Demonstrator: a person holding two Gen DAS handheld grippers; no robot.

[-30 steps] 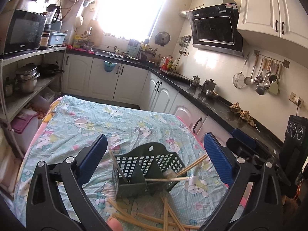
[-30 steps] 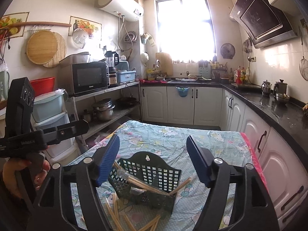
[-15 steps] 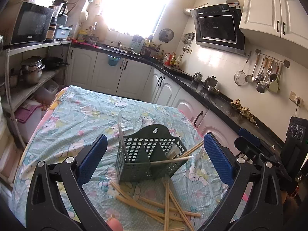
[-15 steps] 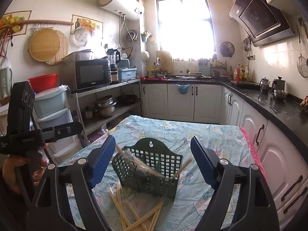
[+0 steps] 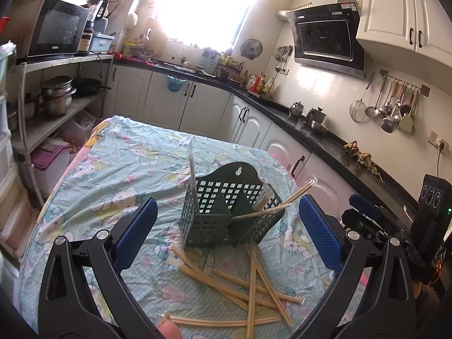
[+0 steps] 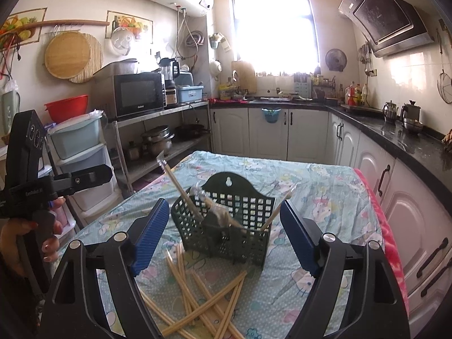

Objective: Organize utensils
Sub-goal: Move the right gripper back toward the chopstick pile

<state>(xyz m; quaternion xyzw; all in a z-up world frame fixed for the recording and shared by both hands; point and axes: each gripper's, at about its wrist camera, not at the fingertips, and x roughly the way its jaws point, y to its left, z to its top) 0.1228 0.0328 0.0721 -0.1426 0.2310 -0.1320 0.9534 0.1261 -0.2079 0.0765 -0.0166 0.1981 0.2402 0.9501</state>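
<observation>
Both the left gripper (image 5: 224, 236) and right gripper (image 6: 223, 236) gape empty at lower frame; next, pinch one loose chopstick (image 6: 197, 313) mid-length, then stand it in the centre basket (image 6: 226, 226).

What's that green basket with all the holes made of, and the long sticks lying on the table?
The green basket looks like matte molded plastic, judging by its neat square grid holes. The sticks look like pale bamboo or wood, in clear shiny wrappers.
</observation>
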